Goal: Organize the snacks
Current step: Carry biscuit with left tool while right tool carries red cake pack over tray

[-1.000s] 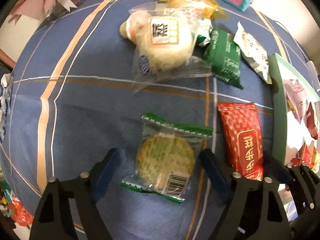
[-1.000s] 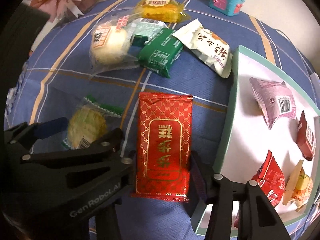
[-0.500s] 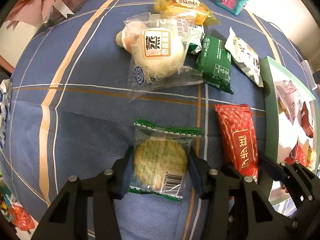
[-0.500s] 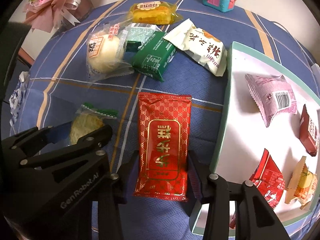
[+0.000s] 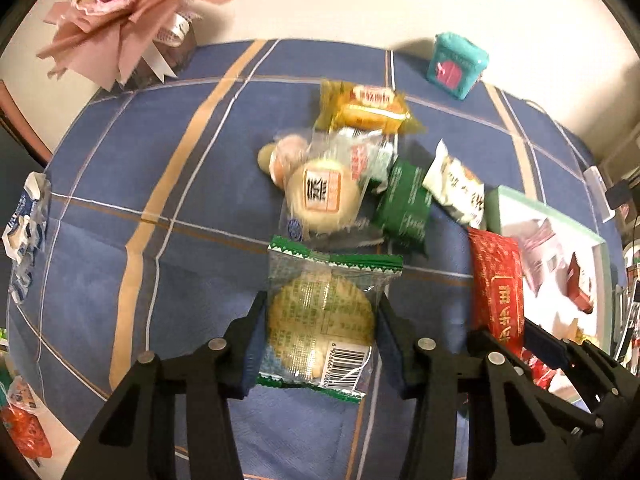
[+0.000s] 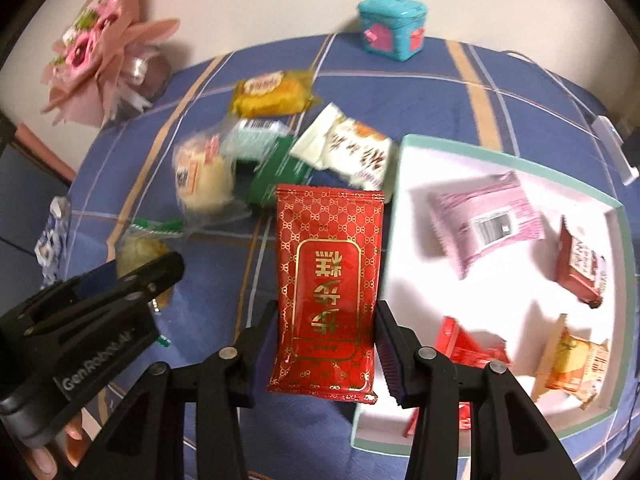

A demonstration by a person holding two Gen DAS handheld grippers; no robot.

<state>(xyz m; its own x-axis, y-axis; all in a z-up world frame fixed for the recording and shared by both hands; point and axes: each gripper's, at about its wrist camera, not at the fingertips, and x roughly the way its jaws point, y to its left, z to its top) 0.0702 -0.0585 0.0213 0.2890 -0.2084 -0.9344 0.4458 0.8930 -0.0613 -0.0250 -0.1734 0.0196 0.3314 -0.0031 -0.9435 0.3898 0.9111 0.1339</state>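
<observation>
A clear green-edged biscuit packet (image 5: pixel 320 316) is pinched between the pads of the left gripper (image 5: pixel 320 328) and held clear of the blue checked cloth (image 5: pixel 160 200). A red gold-printed packet (image 6: pixel 327 292) is clamped likewise by the right gripper (image 6: pixel 326 344), just beside the white tray (image 6: pixel 404 184). Further snacks are heaped behind: a bun packet (image 5: pixel 324 196), a green packet (image 5: pixel 402 208).

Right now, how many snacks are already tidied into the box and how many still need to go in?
Four packets already lie in the white box. In hand: the left gripper pinches the clear green-edged biscuit packet, and the right gripper pinches the red packet. Neither is in the box yet. Still left on the blue cloth: at least five packets, including the yellow cake packet and the dark green one.
</observation>
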